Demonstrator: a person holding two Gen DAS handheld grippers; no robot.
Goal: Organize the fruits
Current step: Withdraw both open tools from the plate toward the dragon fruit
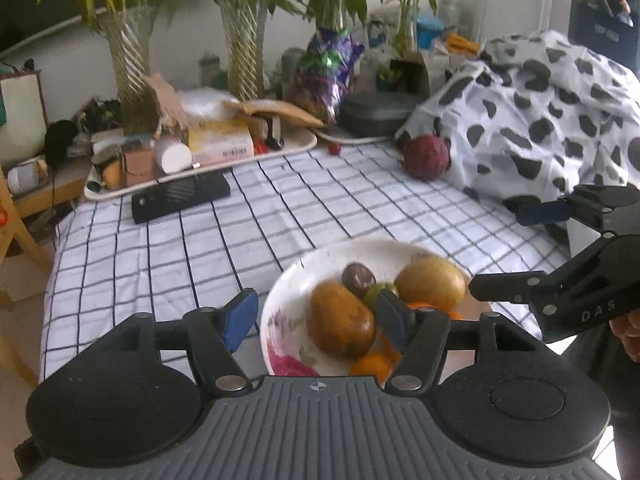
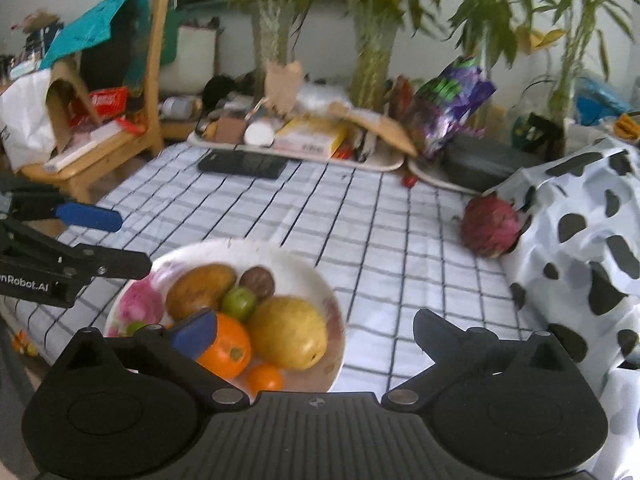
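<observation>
Fingers of both grippers spread, empty | left gripper (image 1: 316,318), right gripper (image 2: 316,338) flank bowl (image 2: 316,276) | dragon fruit (image 2: 490,226) at 2 o'clock, likely next

Checked tablecloth (image 2: 320,216), bowl (image 2: 248,246) (floral), dragonfruit (image 2: 490,226)

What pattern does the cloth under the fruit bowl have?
White cloth with a dark grid of lines, clearest in the right wrist view.

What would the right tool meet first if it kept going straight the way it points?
Probably bare checked cloth: the open right tool aims just right of the bowl, and the dragon fruit lies off to the right. Depth is uncertain.
</observation>
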